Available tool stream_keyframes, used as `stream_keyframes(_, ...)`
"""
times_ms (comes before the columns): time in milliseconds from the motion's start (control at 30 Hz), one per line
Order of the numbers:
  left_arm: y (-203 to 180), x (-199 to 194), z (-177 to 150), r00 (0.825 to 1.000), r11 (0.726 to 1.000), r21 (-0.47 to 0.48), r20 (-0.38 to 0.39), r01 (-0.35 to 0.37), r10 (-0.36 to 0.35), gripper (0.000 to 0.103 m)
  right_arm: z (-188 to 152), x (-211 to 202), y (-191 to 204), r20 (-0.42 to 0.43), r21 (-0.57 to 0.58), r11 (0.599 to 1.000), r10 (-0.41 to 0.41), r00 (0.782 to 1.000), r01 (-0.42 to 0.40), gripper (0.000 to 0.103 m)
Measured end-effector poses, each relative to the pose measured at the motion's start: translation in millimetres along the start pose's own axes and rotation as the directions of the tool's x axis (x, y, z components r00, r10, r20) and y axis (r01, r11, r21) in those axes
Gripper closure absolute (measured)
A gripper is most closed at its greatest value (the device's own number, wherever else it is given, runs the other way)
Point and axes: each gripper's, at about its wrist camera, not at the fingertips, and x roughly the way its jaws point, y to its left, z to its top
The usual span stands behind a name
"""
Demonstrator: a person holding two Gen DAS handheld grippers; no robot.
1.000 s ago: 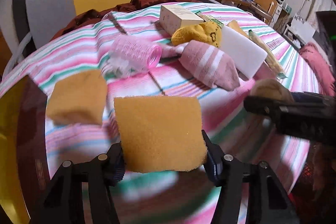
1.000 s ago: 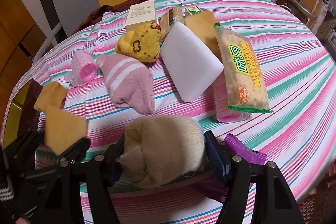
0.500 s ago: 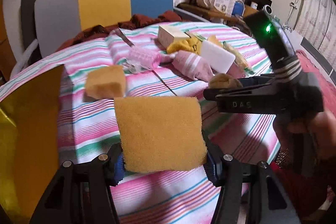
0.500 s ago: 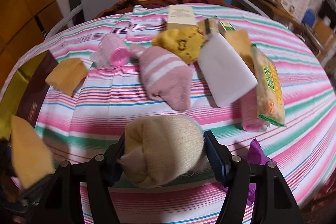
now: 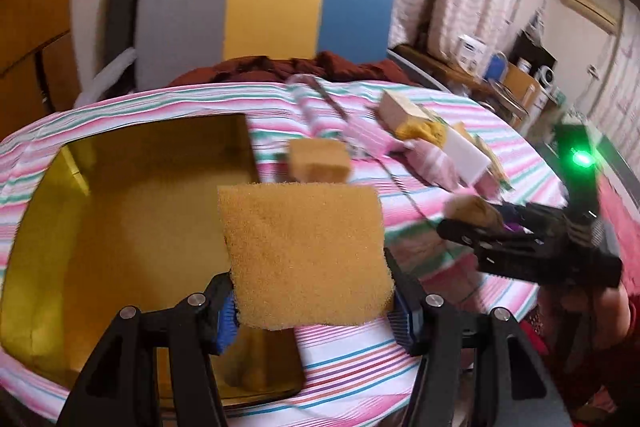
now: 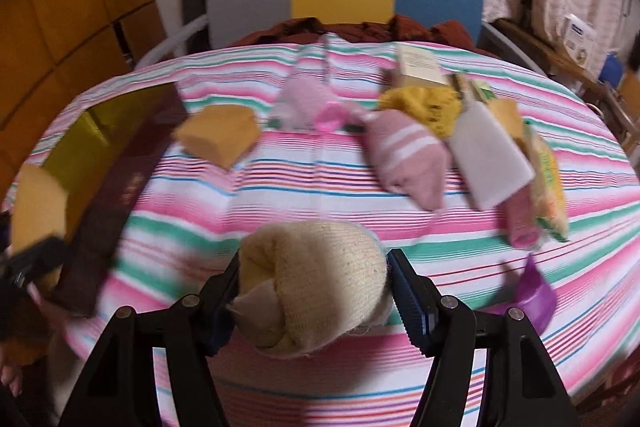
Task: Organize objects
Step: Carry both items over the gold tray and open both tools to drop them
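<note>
L gripper (image 5: 314,301): porous square sponge (image 5: 302,255)

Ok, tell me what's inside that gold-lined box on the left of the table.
The box shows bare gold lining on its floor and walls, with nothing lying there. The sponge clamped in the left gripper hides its near right corner, so that part cannot be checked.

Your left claw (image 5: 314,311) is black with blue pads and it's got an orange-yellow sponge (image 5: 304,255); the right claw (image 6: 310,301) matches, holding a cream sock roll (image 6: 316,279). The worktop (image 6: 304,195) cloth is pink, white and green stripes. The box (image 5: 120,227) is gold inside and dark maroon outside. You've also got a pink sock with white stripes (image 6: 408,155), a white block (image 6: 492,155), a yellow sock (image 6: 424,103) and a purple wrapper (image 6: 534,291).
</note>
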Motion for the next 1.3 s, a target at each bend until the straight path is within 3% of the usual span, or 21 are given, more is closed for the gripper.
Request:
stream_keyframes(200,56,-17,-5,0.996,0.99,-0.113,0.015,-0.08,0.083,0.043,8,-22,48,0.06,-0.02,0.994,0.111,0.992,-0.11,0.035)
stream_keyframes(367,103,-26,-12,0.988,0.97,-0.193,0.0,-0.151,0.154,0.043,17,-34,105,0.082,-0.106,0.973,0.212,0.974,-0.203,0.035)
stream_keyframes(567,148,-23,-22,0.963,0.933,-0.239,-0.065,-0.269,0.261,0.042,23,-24,174,0.029,-0.205,0.937,0.296,0.955,-0.284,0.035)
stream_keyframes(733,169,-17,-30,0.957,0.917,-0.275,-0.113,-0.289,0.268,0.042,22,1,218,-0.038,-0.239,0.922,0.304,0.952,-0.304,0.035)
stream_keyframes(833,172,-17,-32,0.954,0.913,-0.278,-0.122,-0.297,0.273,0.039,25,8,229,-0.049,-0.216,0.921,0.323,0.945,-0.326,0.032)
stream_keyframes(867,172,-17,-31,0.954,0.912,-0.285,-0.129,-0.296,0.269,0.039,25,8,231,-0.047,-0.209,0.919,0.331,0.942,-0.334,0.027)
stream_keyframes(1033,183,-18,-33,0.964,0.883,-0.389,-0.16,-0.261,0.214,0.037,24,-3,230,-0.003,-0.205,0.916,0.351,0.936,-0.344,0.022)
stream_keyframes(1200,187,-31,-32,0.962,0.86,-0.432,-0.131,-0.272,0.239,0.033,22,-7,212,0.007,-0.14,0.926,0.355,0.935,-0.351,0.02)
stream_keyframes(1300,186,-41,-30,0.947,0.84,-0.441,-0.106,-0.317,0.302,0.032,21,-6,200,0.009,-0.098,0.932,0.352,0.936,-0.349,0.02)
